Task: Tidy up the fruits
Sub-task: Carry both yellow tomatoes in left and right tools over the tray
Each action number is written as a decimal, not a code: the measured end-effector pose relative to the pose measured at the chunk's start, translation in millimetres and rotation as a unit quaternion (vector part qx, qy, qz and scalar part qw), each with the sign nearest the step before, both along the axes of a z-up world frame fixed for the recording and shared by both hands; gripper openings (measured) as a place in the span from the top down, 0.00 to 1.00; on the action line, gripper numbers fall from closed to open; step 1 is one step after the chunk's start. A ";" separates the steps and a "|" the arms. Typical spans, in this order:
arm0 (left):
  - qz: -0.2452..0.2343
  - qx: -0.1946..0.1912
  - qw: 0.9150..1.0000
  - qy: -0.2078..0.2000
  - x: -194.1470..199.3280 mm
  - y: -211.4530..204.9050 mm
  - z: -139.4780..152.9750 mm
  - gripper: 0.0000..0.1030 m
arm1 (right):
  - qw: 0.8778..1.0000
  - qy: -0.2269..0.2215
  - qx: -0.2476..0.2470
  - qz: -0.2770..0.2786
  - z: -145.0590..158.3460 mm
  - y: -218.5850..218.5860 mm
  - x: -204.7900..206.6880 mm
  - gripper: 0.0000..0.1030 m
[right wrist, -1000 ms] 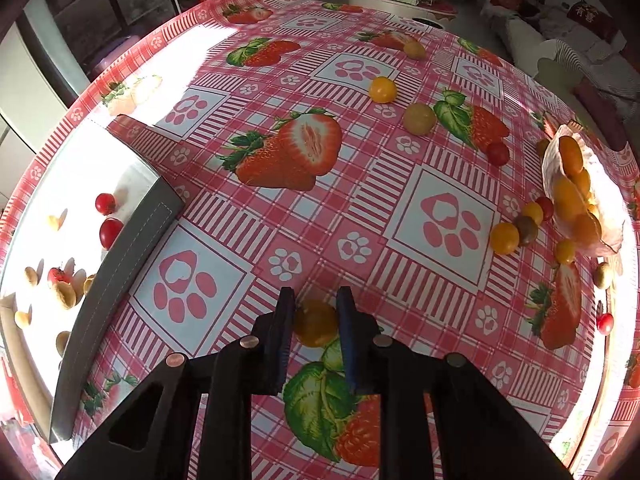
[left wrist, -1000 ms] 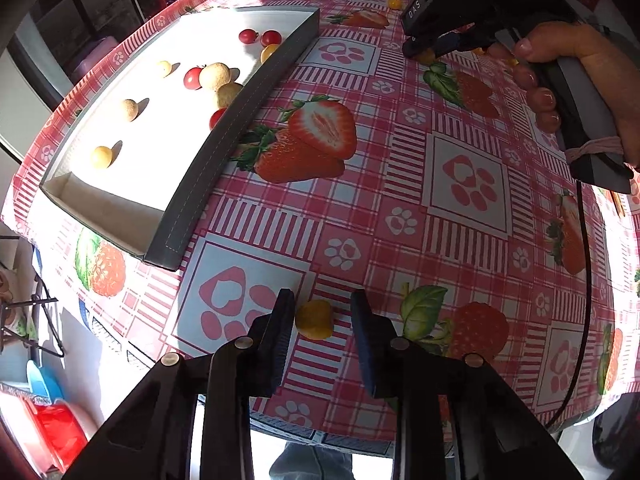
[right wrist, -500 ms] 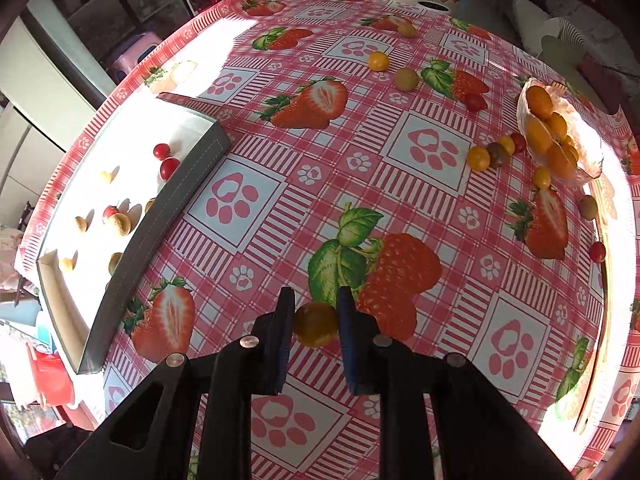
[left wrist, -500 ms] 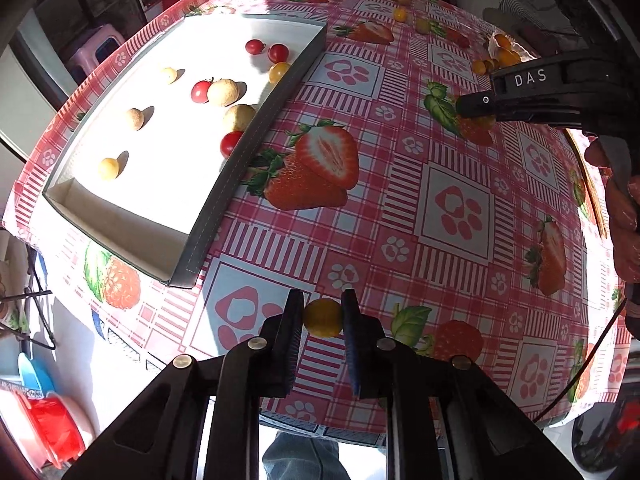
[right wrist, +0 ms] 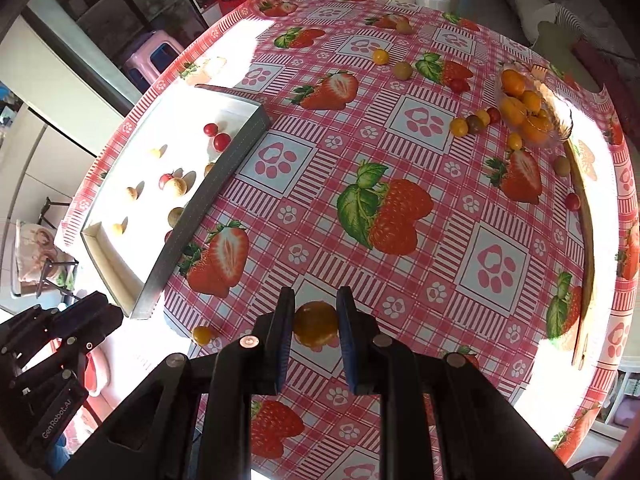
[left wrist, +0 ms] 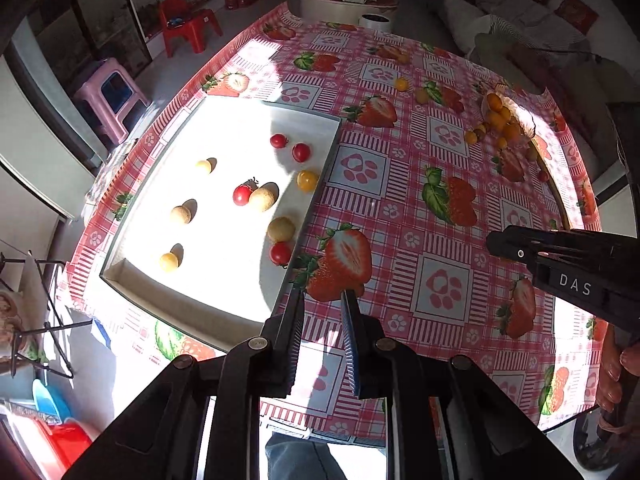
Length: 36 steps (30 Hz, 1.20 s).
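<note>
My right gripper (right wrist: pixel 316 304) is shut on a yellow-orange tomato (right wrist: pixel 316 324), held above the strawberry-print tablecloth. My left gripper (left wrist: pixel 323 306) hangs high over the tray's near corner. Its fingers stand close together and nothing shows between them. In the right wrist view a small yellow tomato (right wrist: pixel 202 334) lies by the table's near edge, just off the left gripper (right wrist: pixel 114 314). The white tray (left wrist: pixel 316 200) with a grey wall holds several red, yellow and beige fruits. A glass bowl (right wrist: pixel 560 128) of orange fruits stands at the far right.
Loose tomatoes (right wrist: pixel 460 126) lie scattered near the bowl and further back (right wrist: pixel 380 56). A wooden strip (right wrist: pixel 586 240) runs along the table's right side. Left of the table are a pink stool (left wrist: pixel 112 92) and a red chair (left wrist: pixel 188 24). A hand (left wrist: pixel 616 376) holds the right gripper (left wrist: pixel 496 242).
Both grippers have risen, so more of the table shows. The yellow fruit between the left fingers half a second ago no longer shows there. The right gripper carried its tomato towards the tray.
</note>
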<state>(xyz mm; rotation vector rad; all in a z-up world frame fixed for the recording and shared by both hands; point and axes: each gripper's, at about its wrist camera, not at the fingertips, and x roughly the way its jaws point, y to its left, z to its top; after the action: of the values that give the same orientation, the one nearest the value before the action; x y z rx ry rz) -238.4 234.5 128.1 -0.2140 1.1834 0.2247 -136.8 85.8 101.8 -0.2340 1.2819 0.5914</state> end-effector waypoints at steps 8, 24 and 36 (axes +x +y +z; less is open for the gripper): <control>-0.130 -0.005 0.991 0.037 13.1 -5.7 -30.2 0.77 | 0.998 -0.004 -0.004 -0.062 -1.3 -5.9 -1.4 0.77; -0.226 -0.028 0.970 0.091 25.0 -57.6 -104.9 0.40 | 0.980 0.074 -0.044 -0.180 -46.0 -35.6 -35.3 0.77; -0.188 -0.086 0.973 0.108 18.3 -44.4 -105.2 0.80 | 0.981 0.066 -0.037 -0.180 -39.4 -40.0 -33.5 0.77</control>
<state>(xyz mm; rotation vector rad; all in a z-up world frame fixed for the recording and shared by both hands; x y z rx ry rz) -220.0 190.1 22.9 -0.1145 1.4358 -0.1922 -170.3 45.9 62.4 -0.0207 1.4338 0.2522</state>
